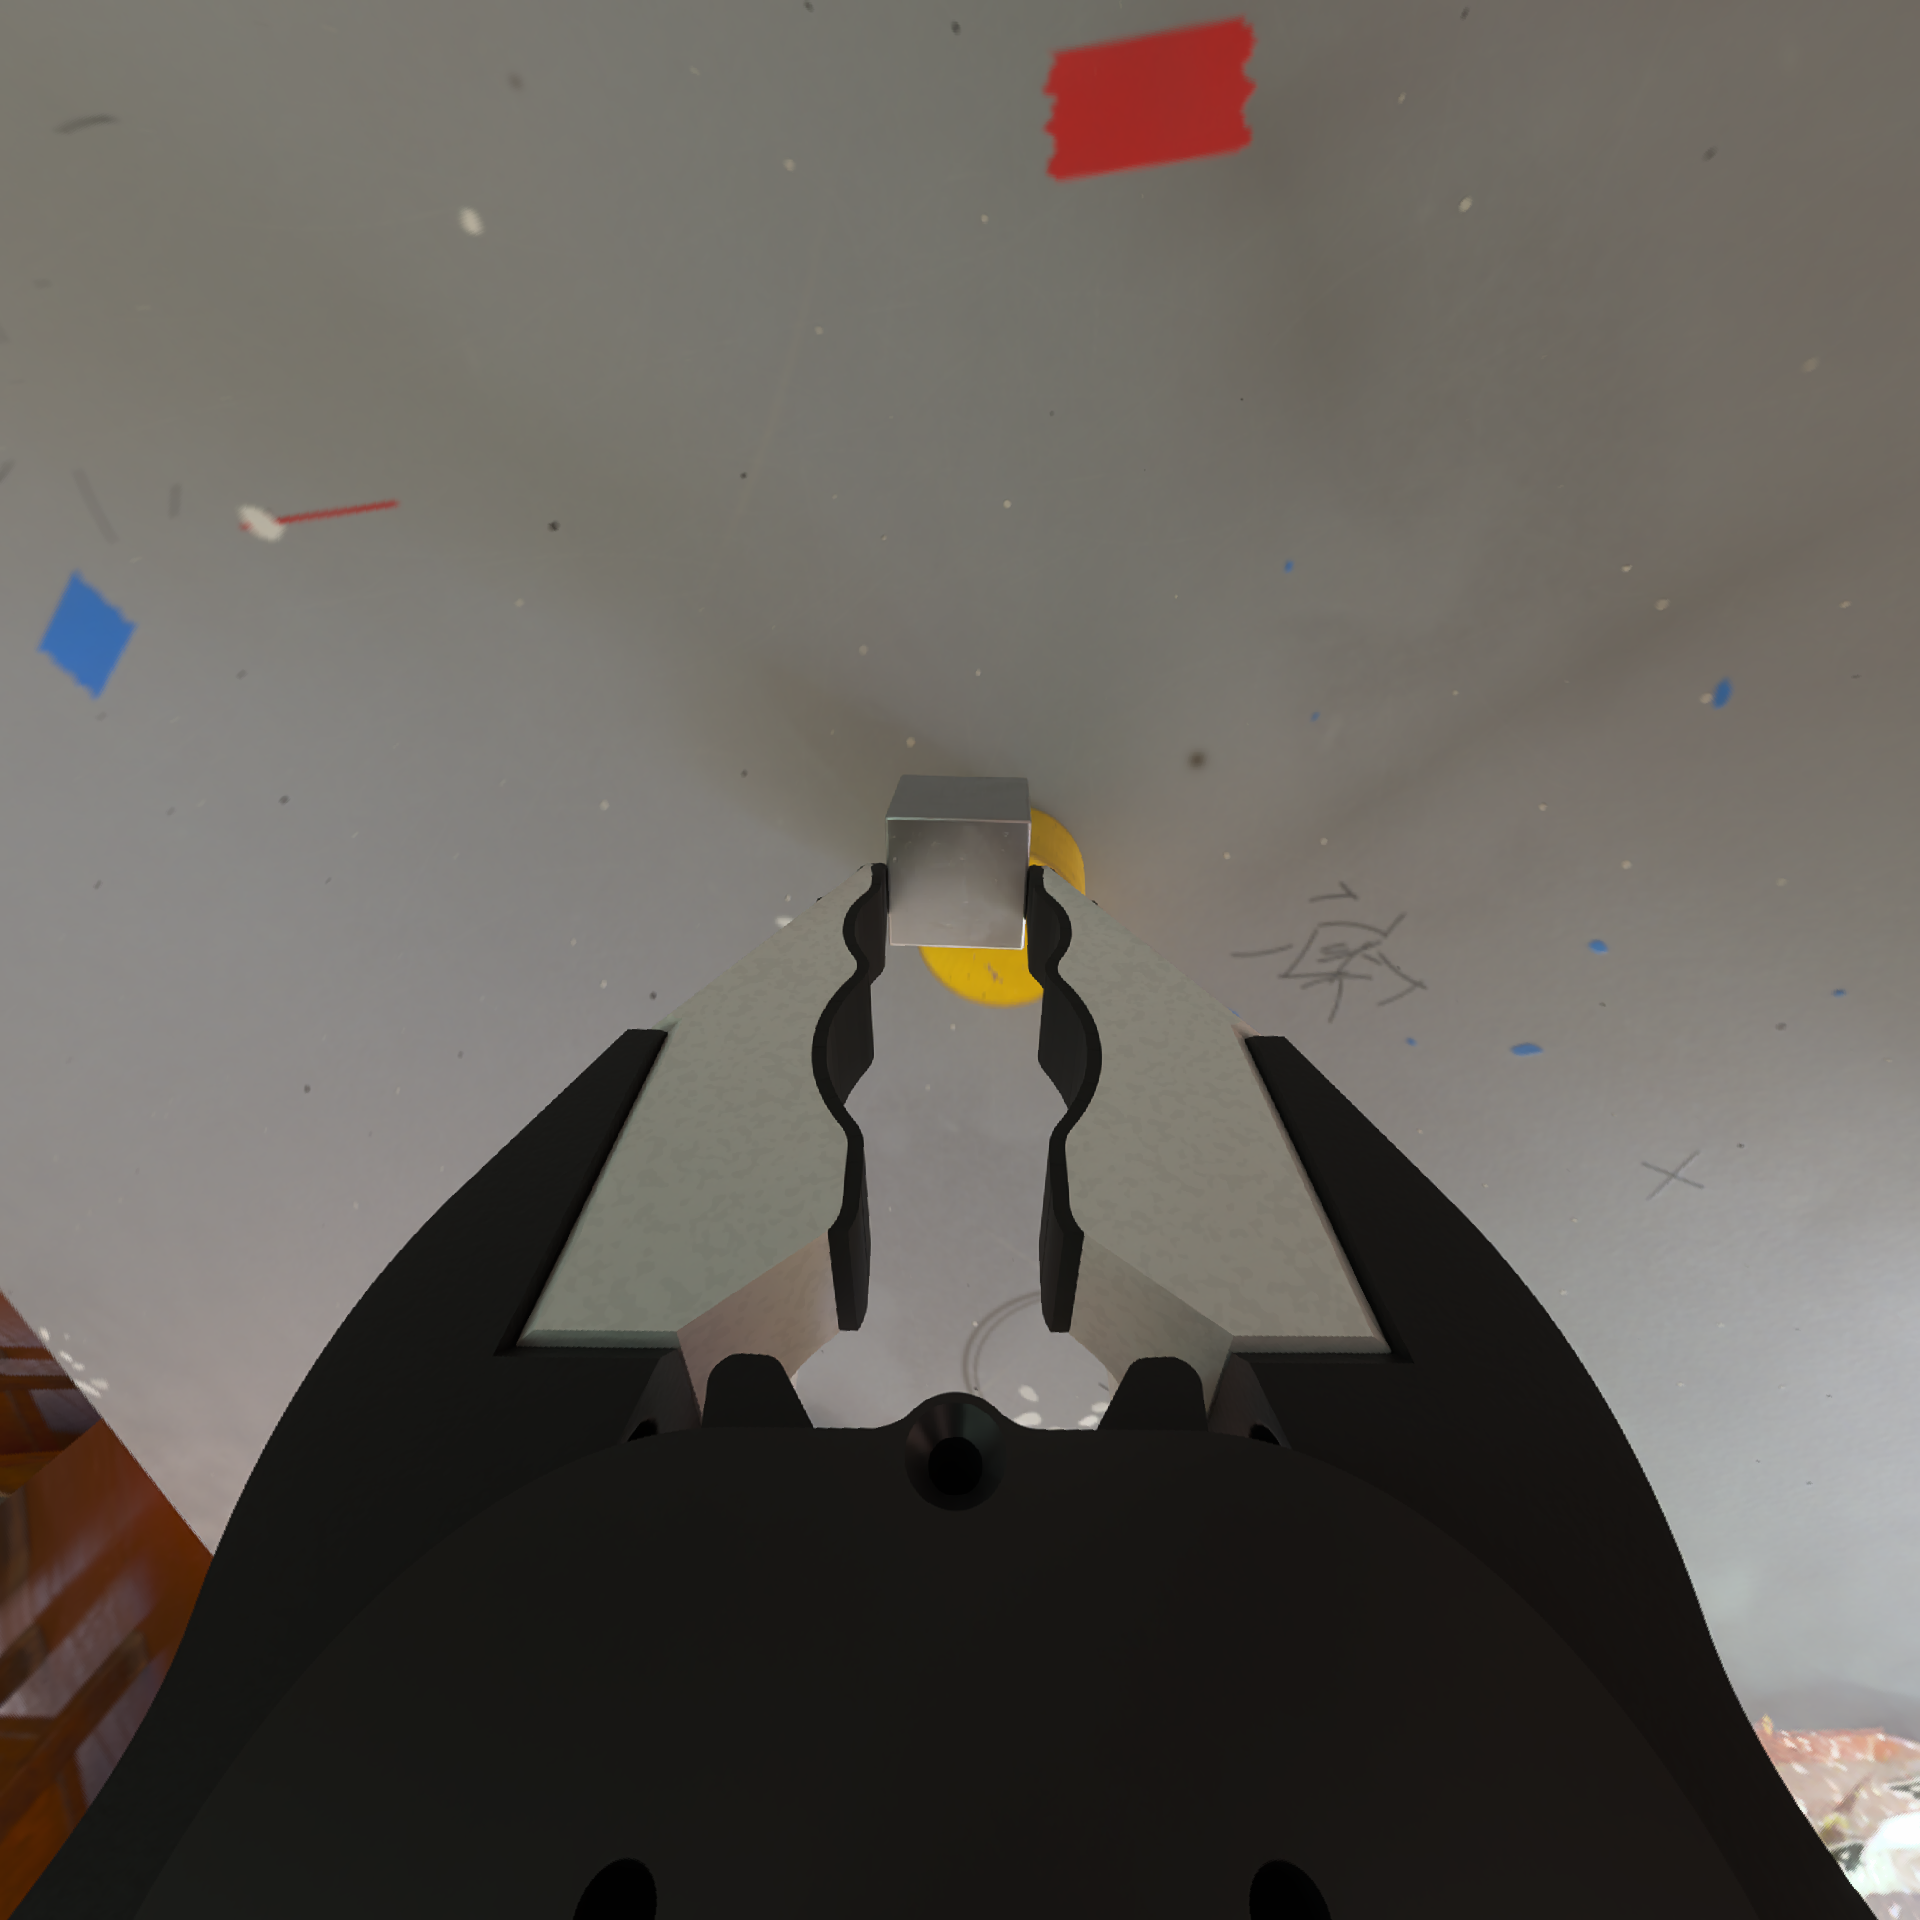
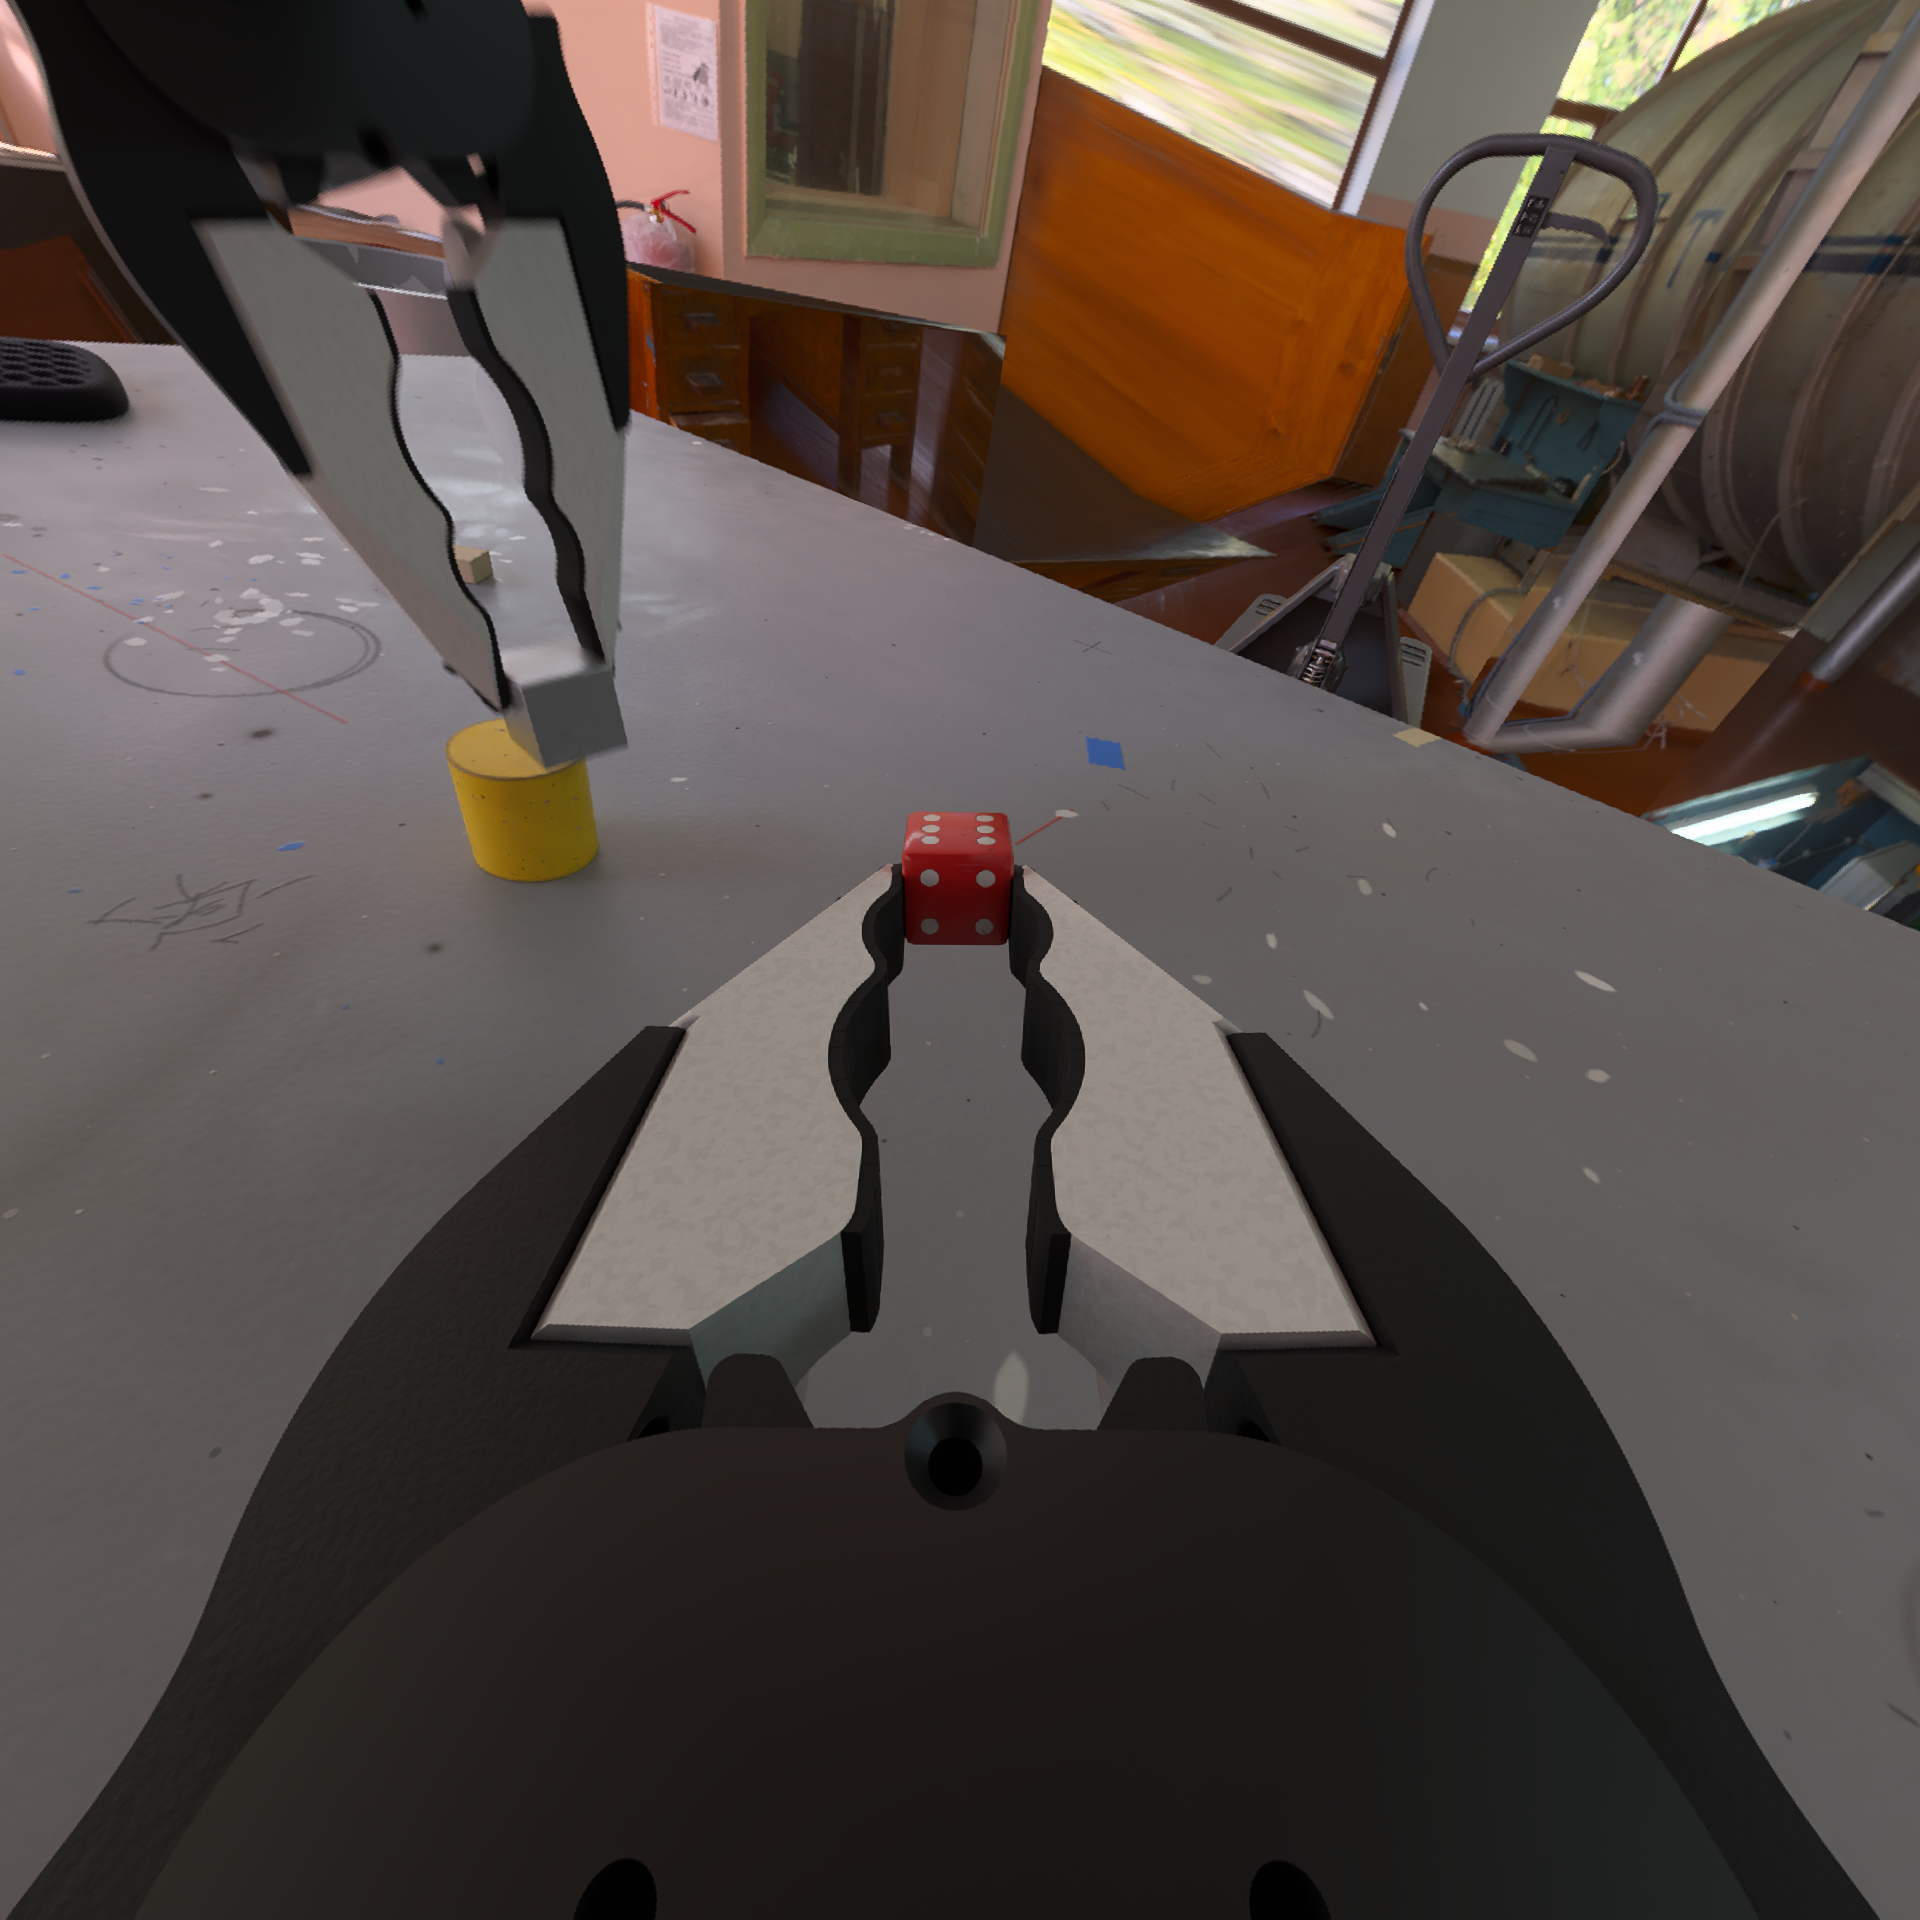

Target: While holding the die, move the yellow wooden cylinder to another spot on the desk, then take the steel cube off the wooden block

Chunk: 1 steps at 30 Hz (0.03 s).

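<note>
While the right gripper (image 2: 956,904) is clamping the red die (image 2: 956,878) between its fingertips, just above the grey surface (image 2: 1351,1143), the left gripper (image 1: 956,904) is pinching the steel cube (image 1: 958,862) at the very ends of its fingers. So both sets of fingers are clenched on something right now.

From the right wrist view, the left gripper (image 2: 556,691) is coming in steeply from the upper left, and the cube (image 2: 569,707) is sitting right over the top of the yellow wooden cylinder (image 2: 525,810). Honestly I can't tell if the cube is touching the cylinder's top or hanging just above it. The cylinder is standing upright on the surface, off to the left of the die and a bit farther back. In the left wrist view the cylinder (image 1: 987,977) is peeking out from behind and below the cube.

A small pale wooden block (image 2: 475,562) is lying farther back on the surface, showing between the left gripper's fingers and well apart from the cube.

Other stuff on the surface: a red tape patch (image 1: 1148,99) and a blue one (image 1: 86,632), a pencilled circle (image 2: 244,649), some scribbles, paint flecks, and a dark perforated thing (image 2: 52,379) at the far left edge.
</note>
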### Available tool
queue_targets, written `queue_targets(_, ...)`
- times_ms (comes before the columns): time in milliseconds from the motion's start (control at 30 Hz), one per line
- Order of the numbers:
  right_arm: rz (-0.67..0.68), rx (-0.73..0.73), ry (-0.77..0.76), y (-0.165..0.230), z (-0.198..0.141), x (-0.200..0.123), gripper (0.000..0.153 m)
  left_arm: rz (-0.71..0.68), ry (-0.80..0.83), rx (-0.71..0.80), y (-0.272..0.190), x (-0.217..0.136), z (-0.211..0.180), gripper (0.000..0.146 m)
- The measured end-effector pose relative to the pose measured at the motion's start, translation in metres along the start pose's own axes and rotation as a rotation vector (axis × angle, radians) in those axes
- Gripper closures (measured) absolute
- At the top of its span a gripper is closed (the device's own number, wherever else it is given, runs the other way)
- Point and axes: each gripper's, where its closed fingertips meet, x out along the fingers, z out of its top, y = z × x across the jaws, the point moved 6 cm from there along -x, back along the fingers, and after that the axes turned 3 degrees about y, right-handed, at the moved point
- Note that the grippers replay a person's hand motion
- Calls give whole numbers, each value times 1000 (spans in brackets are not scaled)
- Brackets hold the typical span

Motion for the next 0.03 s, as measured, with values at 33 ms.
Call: queue_targets(33, -1, 0, -2, 0, 0, 0, 134, -8, 21, 12, 0, 7, 4, 120)
